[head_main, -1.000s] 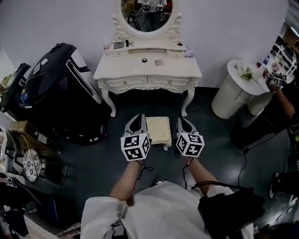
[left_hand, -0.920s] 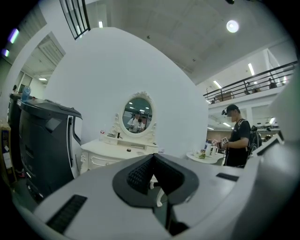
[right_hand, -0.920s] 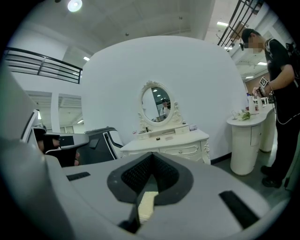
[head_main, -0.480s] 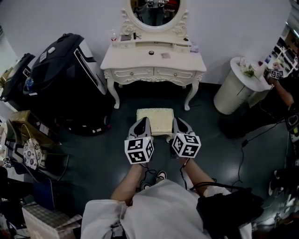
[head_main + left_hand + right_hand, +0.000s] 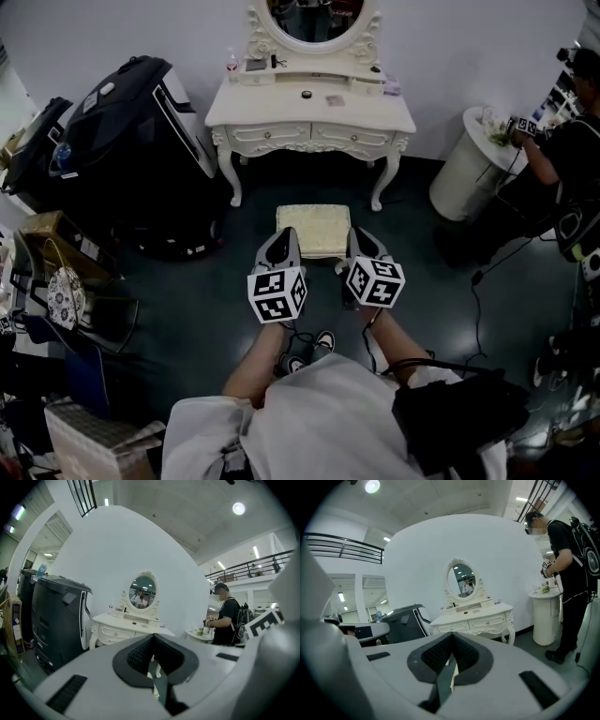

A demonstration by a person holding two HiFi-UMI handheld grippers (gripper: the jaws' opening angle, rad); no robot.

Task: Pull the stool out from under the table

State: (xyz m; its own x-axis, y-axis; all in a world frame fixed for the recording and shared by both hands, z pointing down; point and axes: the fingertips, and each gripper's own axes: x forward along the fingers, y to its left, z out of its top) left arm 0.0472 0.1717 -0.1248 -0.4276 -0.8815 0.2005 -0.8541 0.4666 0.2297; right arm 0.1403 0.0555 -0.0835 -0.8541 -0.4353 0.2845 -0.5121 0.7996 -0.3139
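Holding both grippers shut, I am resting the left gripper (image 5: 279, 246) at the near left corner of the stool (image 5: 314, 230) and the right gripper (image 5: 360, 244) at its near right corner. Both pairs of jaws are closed together, and I cannot tell whether they are pinching its trim or only lying against it. The stool is standing on the floor (image 5: 187, 309), in front of the surface (image 5: 281, 111) and, as far as I can judge, clear of its front legs. I am judging it light, stiff in the frame and soft in the padded top, so the rim under the cushion is looking like the better hold. A black machine (image 5: 131, 141) is crowding the floor to the left. A round white stand (image 5: 464, 173) and a person (image 5: 572, 169) are standing to the right. A cable (image 5: 483, 309) is trailing on my right, and my own shoes (image 5: 314, 345) are sitting close behind.
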